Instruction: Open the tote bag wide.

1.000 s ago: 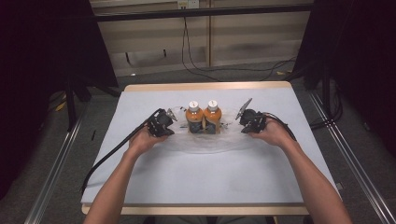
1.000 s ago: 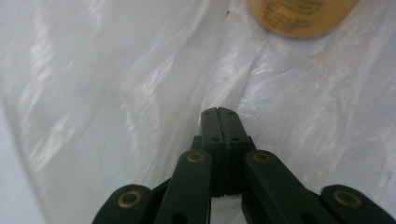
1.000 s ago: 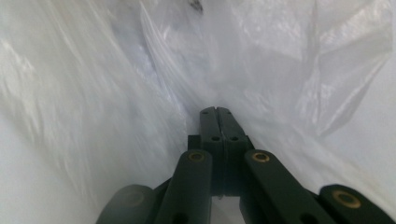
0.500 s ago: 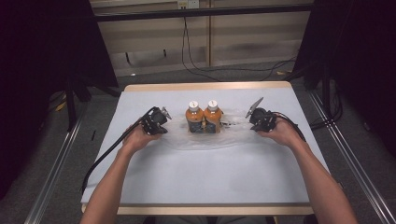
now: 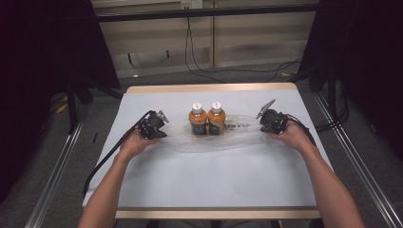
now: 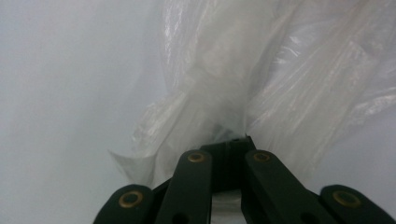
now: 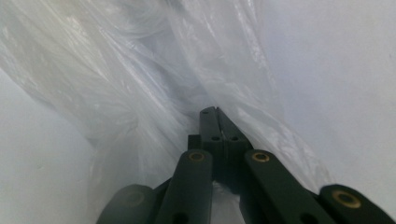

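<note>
**Bag pulled out sideways, two bottles inside**

Both hands had drifted outward since a second before — my left gripper [image 5: 159, 124] away from the bottles toward the table's left side, my right gripper [image 5: 267, 120] toward its right, and the clear plastic bag [image 5: 237, 137] lay stretched flatter and longer between them.

Left gripper view: jaws pinched together on a bunched fold of the bag [image 6: 219, 93], film gathered right at the tips. Right gripper view: same — jaws clamped on crumpled film [image 7: 154, 84], no gap between them.

Two orange bottles [image 5: 207, 119] with white caps stood upright, touching side by side, inside the bag at the middle of the white table cover [image 5: 214, 180], nearer the far edge. Each gripper sat well apart from them, one on either side. Cable trailed from the left gripper toward the near-left corner.
</note>
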`<state>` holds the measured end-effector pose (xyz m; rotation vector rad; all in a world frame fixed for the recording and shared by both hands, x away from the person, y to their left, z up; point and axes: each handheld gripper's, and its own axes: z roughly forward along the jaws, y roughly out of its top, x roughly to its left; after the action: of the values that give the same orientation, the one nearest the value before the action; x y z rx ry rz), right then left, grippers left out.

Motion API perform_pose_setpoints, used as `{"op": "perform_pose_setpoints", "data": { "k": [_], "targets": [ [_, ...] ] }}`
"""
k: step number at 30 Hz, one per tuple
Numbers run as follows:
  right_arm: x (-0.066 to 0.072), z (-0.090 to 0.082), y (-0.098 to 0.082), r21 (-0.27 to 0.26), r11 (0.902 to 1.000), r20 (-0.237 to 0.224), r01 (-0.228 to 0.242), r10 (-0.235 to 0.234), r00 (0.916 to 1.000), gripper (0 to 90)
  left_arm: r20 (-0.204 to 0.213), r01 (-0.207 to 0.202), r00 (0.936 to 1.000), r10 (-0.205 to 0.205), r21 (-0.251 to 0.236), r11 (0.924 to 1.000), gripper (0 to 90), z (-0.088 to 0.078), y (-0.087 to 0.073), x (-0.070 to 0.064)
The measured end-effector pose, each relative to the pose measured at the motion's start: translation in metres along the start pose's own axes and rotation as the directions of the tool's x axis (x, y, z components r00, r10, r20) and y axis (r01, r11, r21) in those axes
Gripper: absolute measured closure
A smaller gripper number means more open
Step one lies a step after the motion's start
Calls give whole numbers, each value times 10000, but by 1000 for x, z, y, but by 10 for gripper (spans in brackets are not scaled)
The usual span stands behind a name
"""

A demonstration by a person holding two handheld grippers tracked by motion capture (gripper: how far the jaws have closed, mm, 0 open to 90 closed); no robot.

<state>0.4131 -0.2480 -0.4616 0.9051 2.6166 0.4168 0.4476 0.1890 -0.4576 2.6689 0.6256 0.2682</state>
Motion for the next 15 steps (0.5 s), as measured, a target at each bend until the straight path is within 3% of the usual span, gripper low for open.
{"op": "perform_pose_setpoints", "data": {
  "k": [1, 5, 9, 11, 12, 15],
  "targets": [
    [1, 0, 1, 46, 10000, 62, 35, -36, 10000, 900, 20, 242, 9997, -242, -162, 9996, 900, 0, -1, -2],
    [2, -1, 1, 135, 9999, 26, 106, -106, 9999, 900, 164, -19, 9999, 21, -151, 9999, 900, -3, -5, -7],
    [3, -4, -1, 174, 9998, -399, -41, 48, 9992, 900, 369, 241, 9991, -223, -477, 9986, 900, -5, -14, -9],
    [3, -4, -2, 116, 9997, -406, 191, -187, 9990, 900, 390, 148, 9992, -130, -464, 9988, 900, -6, -15, -9],
    [5, -4, -2, 156, 9999, -428, -33, 39, 9991, 900, 402, 217, 9990, -197, -511, 9985, 900, -6, -16, -10],
    [6, -5, -2, 121, 9999, -446, 93, -88, 9990, 900, 379, 228, 9991, -208, -543, 9983, 900, -6, -17, -8]
  ]
}}
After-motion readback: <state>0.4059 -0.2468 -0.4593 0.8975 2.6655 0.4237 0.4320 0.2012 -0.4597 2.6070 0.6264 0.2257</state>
